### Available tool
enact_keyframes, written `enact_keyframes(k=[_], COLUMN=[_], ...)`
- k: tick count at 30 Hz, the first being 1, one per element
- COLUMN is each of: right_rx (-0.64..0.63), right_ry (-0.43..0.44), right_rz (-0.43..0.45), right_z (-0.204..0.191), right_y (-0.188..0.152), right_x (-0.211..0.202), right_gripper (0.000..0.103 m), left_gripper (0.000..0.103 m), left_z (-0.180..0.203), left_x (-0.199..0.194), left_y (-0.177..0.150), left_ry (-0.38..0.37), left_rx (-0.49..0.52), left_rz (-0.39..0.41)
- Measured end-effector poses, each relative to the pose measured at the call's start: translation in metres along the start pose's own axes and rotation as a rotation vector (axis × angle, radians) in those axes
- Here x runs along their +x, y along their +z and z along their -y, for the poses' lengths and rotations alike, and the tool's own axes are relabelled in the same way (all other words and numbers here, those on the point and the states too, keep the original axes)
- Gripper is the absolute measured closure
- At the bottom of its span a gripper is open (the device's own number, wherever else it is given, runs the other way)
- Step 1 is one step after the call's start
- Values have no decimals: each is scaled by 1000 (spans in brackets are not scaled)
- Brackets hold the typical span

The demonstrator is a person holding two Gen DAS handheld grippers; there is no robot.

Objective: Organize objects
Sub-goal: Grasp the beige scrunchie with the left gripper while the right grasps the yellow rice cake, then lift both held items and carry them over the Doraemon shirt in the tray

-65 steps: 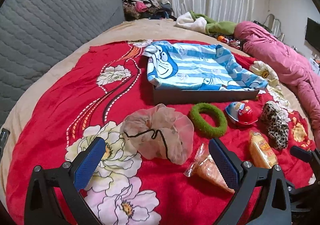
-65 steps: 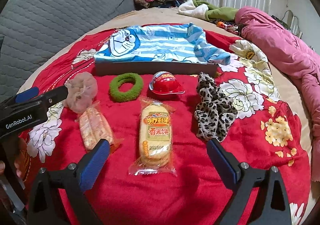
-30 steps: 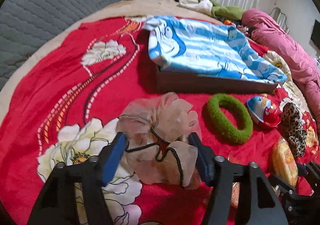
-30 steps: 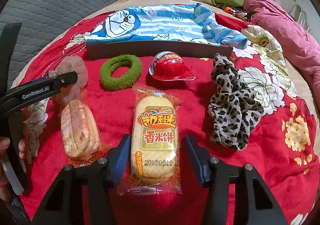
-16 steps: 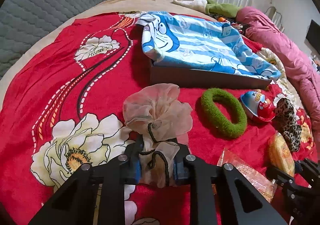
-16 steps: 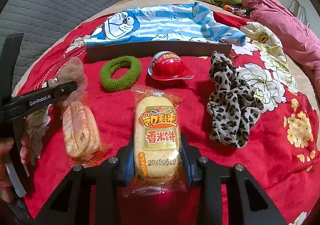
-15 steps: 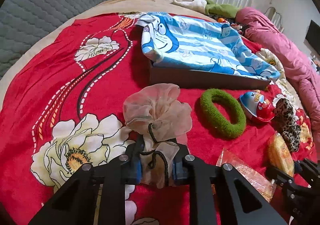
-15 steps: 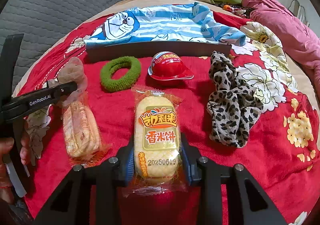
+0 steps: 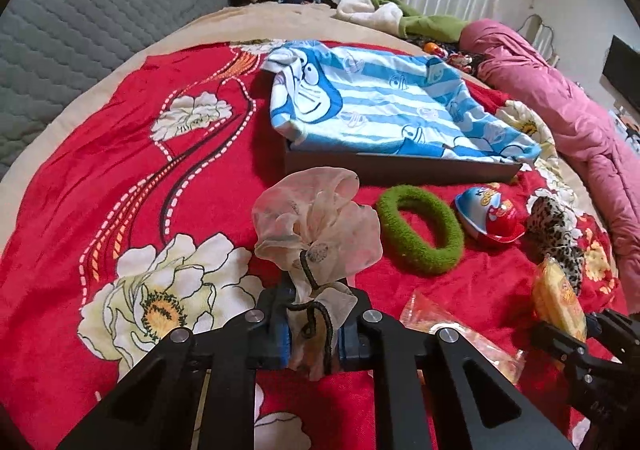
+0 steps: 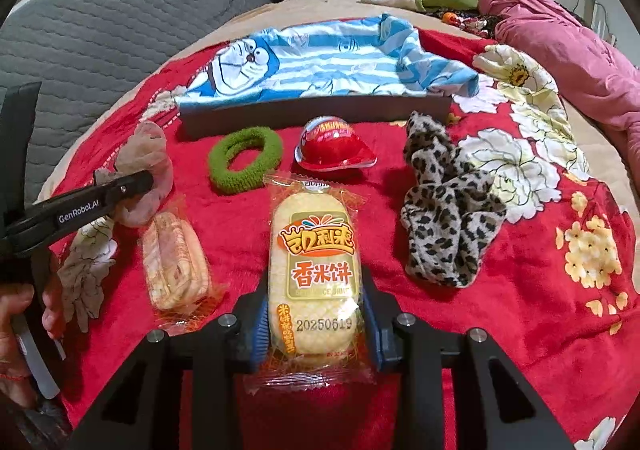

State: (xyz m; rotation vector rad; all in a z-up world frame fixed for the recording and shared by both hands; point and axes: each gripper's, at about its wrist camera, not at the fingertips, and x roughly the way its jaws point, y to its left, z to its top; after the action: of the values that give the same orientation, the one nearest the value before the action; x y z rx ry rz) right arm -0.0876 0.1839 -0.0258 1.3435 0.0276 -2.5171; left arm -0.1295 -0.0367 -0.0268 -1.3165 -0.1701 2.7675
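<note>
Your left claw (image 9: 310, 330) pinches the scrunchie (image 9: 316, 226), your right claw (image 10: 316, 324) the rice cracker (image 10: 316, 270), probably bound for the tray (image 10: 312, 112).

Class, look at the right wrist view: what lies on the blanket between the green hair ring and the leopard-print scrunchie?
In the right wrist view, a red dome-shaped packet lies between the green hair ring and the leopard-print scrunchie, touching neither.

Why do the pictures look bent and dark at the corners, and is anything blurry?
Both wrist views are fisheye: black corners, bed edges bowed. Left wrist view: the orange snack packet is smeared. Right wrist view: the rice cracker pack is sharp, with slight glare on its wrapper.
</note>
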Motion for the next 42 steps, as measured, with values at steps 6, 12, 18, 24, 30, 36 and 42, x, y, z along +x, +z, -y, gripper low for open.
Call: enact_keyframes(k=[6, 12, 18, 24, 30, 36, 42], right_rx=[0, -10, -19, -24, -32, -34, -35], right_ry=[5, 11, 17, 18, 15, 16, 13], right_rz=[29, 67, 104, 145, 170, 190, 221], right_z=[0, -3, -4, -3, -4, -2, 0], right_y=[6, 14, 22, 33, 39, 46, 61], right_x=[-14, -32, -49, -62, -71, -78, -86], right_gripper=[64, 64, 64, 65, 64, 65, 65], left_gripper=[87, 87, 87, 87, 87, 87, 87], left_z=[7, 16, 24, 34, 47, 54, 63], left_x=[-19, -38, -55, -71, -82, -89, -95], left_y=[7, 15, 21, 24, 24, 27, 36], left_ry=[6, 15, 24, 17, 19, 24, 24], left_rx=[21, 36, 47, 55, 77, 82, 83], left_rz=[28, 54, 77, 102, 114, 124, 138])
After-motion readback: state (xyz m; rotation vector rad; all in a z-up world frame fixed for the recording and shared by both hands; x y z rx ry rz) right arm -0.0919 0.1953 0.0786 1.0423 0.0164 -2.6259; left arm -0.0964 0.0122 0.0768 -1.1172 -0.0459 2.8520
